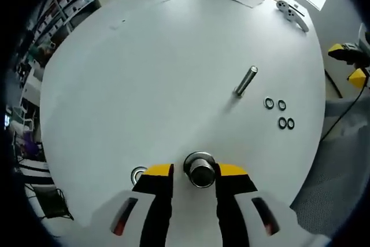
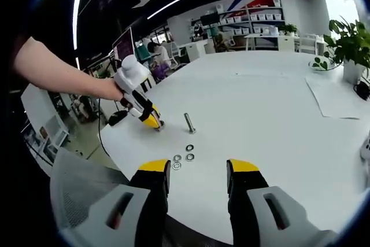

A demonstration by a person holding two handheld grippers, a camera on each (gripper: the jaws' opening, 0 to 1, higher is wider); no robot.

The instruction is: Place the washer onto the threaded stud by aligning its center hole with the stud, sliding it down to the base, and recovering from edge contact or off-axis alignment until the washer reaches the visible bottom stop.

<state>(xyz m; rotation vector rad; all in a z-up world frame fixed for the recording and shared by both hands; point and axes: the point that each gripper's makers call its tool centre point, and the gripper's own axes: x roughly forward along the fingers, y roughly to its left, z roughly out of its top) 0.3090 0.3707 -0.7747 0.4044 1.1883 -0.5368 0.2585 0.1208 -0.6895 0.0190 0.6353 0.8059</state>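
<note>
Four washers [image 2: 182,157] just ahead of the spread, empty right claw [image 2: 198,174], beside the stud [image 2: 189,123].

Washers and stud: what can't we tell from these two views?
- Stud base: too small in both views to show a bottom stop or threads.
- Washers: hole size too small to judge.
- Ring: half hidden behind the left gripper jaw.
- Cylinder between the jaws: contact unclear, seen end-on.
- Right gripper: open, empty.

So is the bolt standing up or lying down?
Standing up. The threaded stud rises straight from the white table in the right gripper view, with four washers lying flat nearby.
</note>
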